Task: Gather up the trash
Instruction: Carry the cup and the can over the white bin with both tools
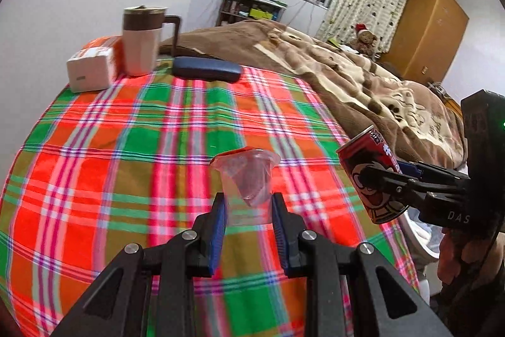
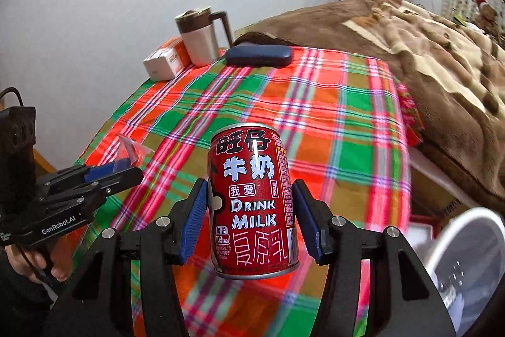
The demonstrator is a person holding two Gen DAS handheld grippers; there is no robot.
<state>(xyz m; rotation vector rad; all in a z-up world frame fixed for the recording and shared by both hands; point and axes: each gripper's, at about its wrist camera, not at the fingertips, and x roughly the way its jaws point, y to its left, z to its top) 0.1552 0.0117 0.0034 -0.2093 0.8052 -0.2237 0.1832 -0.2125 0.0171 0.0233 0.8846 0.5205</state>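
Count: 1 red milk can (image 2: 254, 201), 1 clear plastic cup (image 1: 246, 186), 1 lidded mug (image 1: 142, 39), 1 white-and-orange box (image 1: 93, 67), 1 dark blue case (image 1: 206, 69), 2 grippers. All sit on or over a table w/ plaid cloth (image 1: 126, 147); mug, box and case are grouped at the far edge, box touching mug, case just beside it.

Right gripper (image 2: 251, 218): jaws part-open to can width, blue pads (image 2: 194, 218) pressed on both sides of the can. Can is upright, lifted clear of the cloth near the table's right edge.

Left gripper (image 1: 249, 215): jaws narrowly parted, clamped on the lower part of the cup. Cup is upright w/ a red foil flap at its rim; whether its base touches the cloth, can't tell.

View differences: right wrist cam alone shows the can label ("DRINK MILK") and a white bin (image 2: 467, 255) low at right, beside the table. Left wrist cam alone shows a teddy bear (image 1: 364, 41) and wardrobe (image 1: 429, 30) past the brown blanket (image 1: 347, 68). Each cam shows the other gripper side-on w/ its load.
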